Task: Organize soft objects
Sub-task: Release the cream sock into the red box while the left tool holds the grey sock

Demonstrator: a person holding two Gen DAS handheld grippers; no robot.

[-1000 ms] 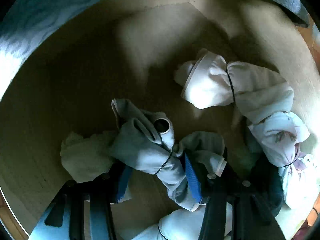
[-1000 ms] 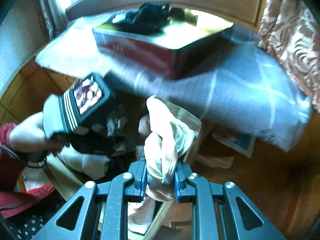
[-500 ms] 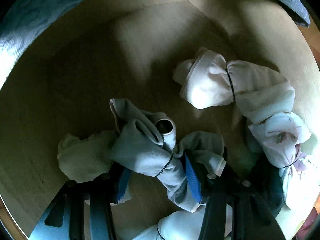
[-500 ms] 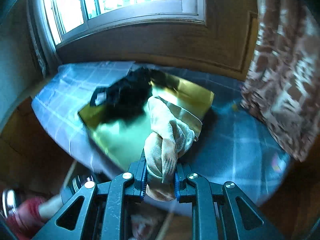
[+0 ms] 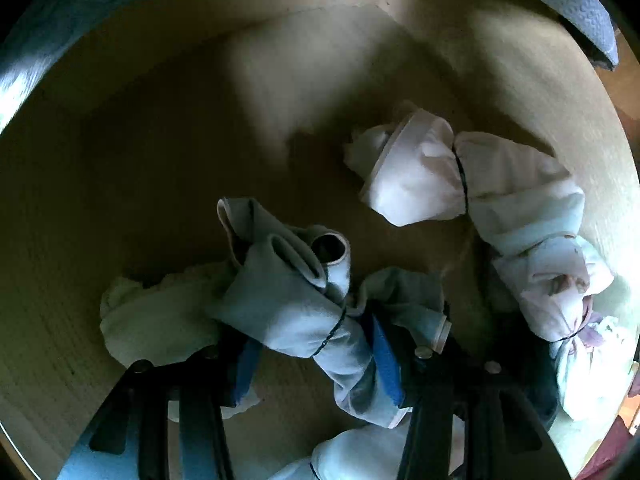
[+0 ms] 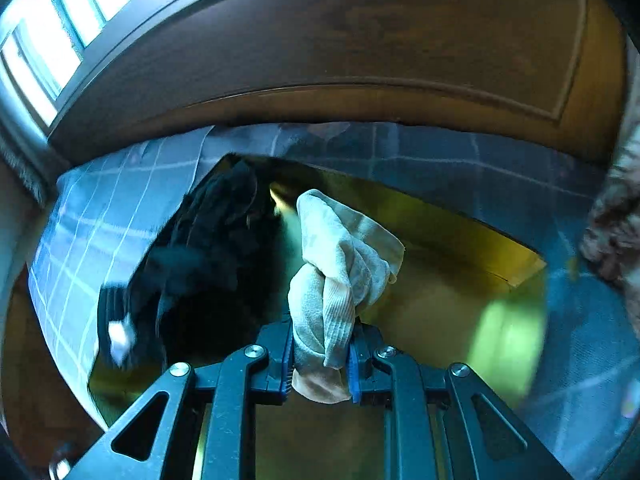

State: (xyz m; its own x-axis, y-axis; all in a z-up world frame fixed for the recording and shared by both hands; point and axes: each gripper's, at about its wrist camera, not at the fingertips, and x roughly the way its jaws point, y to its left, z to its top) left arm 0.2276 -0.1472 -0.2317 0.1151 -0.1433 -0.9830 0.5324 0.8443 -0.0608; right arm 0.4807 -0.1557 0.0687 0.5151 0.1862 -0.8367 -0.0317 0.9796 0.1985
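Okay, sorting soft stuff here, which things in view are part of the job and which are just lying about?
Part of the job:
- beige knotted sock in the right claw
- grey tied bundle between the left claw fingers
- white tied bundle
- black garments
- yellow box

Just lying about:
- checked blue cloth
- window

Dim, shadow-heavy left wrist view inside a beige box (image 5: 400, 92), one pale patch of light across its floor, far side sunk in dark; white bundle (image 5: 416, 176) brightest, nearly washed out at right edge. Right wrist view lit from blown-out window (image 6: 44, 44) at upper left, green glare on the gold box (image 6: 460, 248), black cloth (image 6: 208, 248) smeared by motion blur. Strong fisheye bending, black corners in both
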